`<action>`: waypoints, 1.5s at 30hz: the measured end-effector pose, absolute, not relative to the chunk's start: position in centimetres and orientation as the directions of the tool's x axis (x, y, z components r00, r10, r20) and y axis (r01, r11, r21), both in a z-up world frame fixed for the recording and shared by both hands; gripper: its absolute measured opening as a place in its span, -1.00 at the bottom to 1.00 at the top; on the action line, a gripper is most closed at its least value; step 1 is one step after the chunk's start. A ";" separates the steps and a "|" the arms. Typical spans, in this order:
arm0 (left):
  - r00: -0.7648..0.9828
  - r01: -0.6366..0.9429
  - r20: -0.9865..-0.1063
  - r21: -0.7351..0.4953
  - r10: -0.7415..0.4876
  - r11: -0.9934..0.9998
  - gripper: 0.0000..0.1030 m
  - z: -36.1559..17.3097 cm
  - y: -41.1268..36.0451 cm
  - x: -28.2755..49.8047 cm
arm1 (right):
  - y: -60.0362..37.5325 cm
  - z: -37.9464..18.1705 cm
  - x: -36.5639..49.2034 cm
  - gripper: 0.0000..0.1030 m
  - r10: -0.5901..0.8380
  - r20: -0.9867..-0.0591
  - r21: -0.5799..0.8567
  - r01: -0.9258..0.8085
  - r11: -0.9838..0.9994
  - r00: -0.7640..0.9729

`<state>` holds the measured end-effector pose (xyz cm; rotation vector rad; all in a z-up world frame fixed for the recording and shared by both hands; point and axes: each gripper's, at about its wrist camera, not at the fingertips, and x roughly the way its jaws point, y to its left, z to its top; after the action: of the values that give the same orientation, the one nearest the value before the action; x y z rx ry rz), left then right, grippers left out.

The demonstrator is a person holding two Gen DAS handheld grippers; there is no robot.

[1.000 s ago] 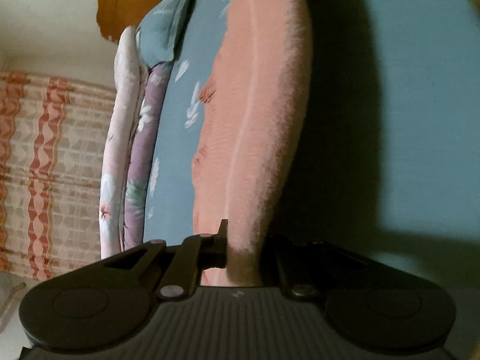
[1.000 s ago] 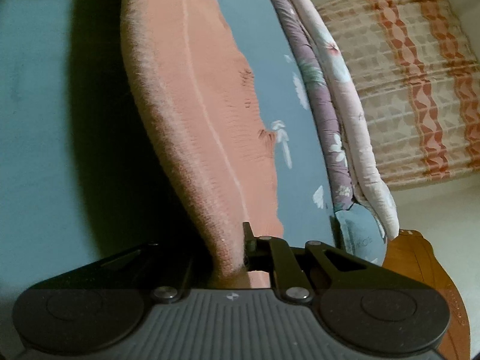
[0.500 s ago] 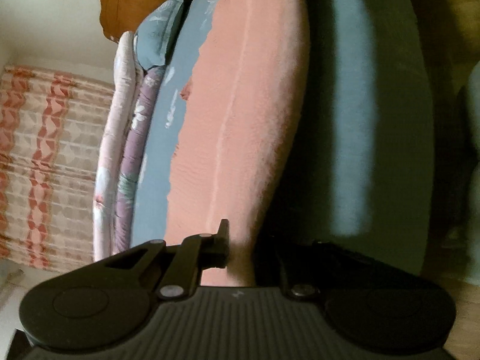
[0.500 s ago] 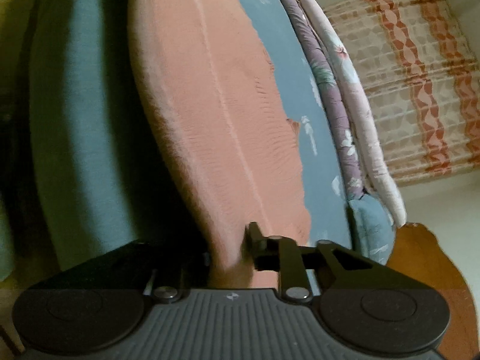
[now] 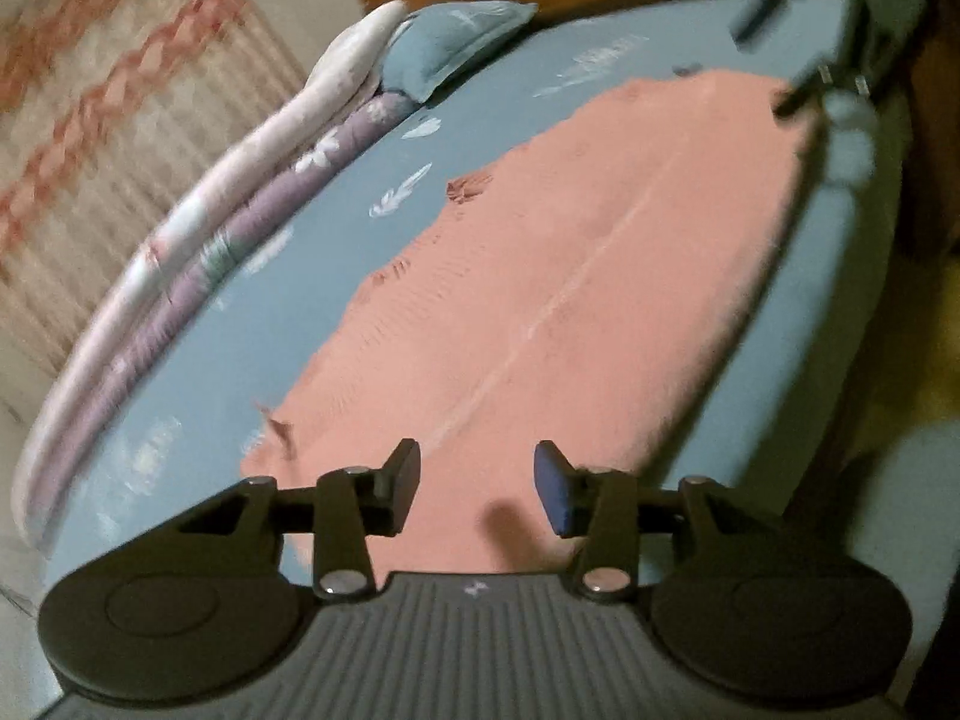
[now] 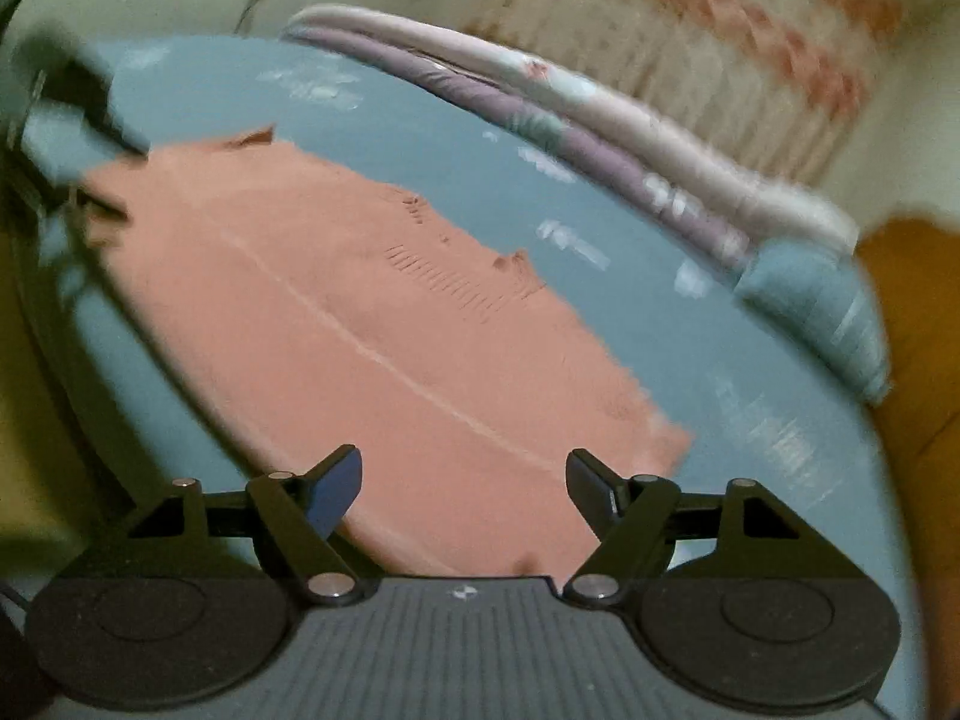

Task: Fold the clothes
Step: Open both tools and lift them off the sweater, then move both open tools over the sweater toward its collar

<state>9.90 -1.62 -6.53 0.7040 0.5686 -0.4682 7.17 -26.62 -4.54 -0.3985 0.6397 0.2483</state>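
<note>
pink garment (image 5: 558,276) lies flat on blue bedsheet (image 5: 336,222); no legible writing.

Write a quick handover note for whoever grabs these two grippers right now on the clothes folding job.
Left gripper: open, jaws have just been opening, nothing gripped.
Right gripper: open wider, jaws also just opening, nothing gripped.
Pink garment: lies flat on the blue bedsheet, stretched out long between the two grippers, pale seam down its length.
Rolled quilts and a blue pillow sit along the far edge.
Done: garment laid down and released, seemingly after a lengthwise fold.
Left: probably fold it across and tidy.
</note>
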 end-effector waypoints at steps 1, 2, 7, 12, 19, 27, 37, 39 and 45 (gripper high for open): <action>0.741 0.570 -0.640 0.438 -0.205 0.695 -0.15 -7.2 -1.2 10.3 | -27.1 -5.4 7.6 0.54 0.114 -0.641 -0.237 -0.337 0.911 0.759; 0.733 0.559 -0.647 0.396 -0.210 0.729 -0.17 -7.6 -0.4 10.3 | -27.6 -6.3 7.9 0.54 0.121 -0.663 -0.190 -0.323 0.927 0.739; 0.693 0.467 -0.678 0.163 -0.244 0.869 -0.03 -7.7 4.3 10.1 | -31.2 -7.9 6.5 0.59 0.162 -0.681 0.000 -0.221 0.975 0.714; 0.712 0.459 -0.656 0.164 -0.251 0.873 0.08 -6.0 4.0 11.7 | -31.4 -5.2 6.5 0.63 0.160 -0.611 0.013 -0.193 0.981 0.775; 0.656 0.432 -0.707 0.064 -0.264 0.900 0.21 -8.3 4.0 13.9 | -31.8 -7.5 8.9 0.65 0.137 -0.652 0.052 -0.136 0.989 0.746; 0.710 0.436 -0.623 0.023 -0.328 0.900 0.43 -3.4 4.9 16.1 | -32.1 -2.9 10.4 0.89 0.154 -0.565 0.038 -0.162 0.986 0.810; 0.653 0.446 -0.652 -0.079 -0.385 0.891 0.47 -7.8 3.1 25.9 | -29.8 -7.1 21.3 0.96 0.194 -0.635 0.077 -0.188 0.979 0.748; 0.644 0.421 -0.674 -0.082 -0.361 0.904 0.47 -7.6 3.2 27.0 | -30.7 -7.3 22.1 1.00 0.190 -0.644 0.088 -0.175 0.981 0.742; 0.627 0.363 -0.711 -0.093 -0.317 0.927 0.45 -4.3 2.6 30.0 | -31.5 -5.4 24.7 1.00 0.168 -0.690 0.111 -0.126 0.986 0.704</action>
<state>30.02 2.61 -4.26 0.0617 0.8031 -0.3898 24.74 -31.53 -5.42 0.0570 0.7731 0.1635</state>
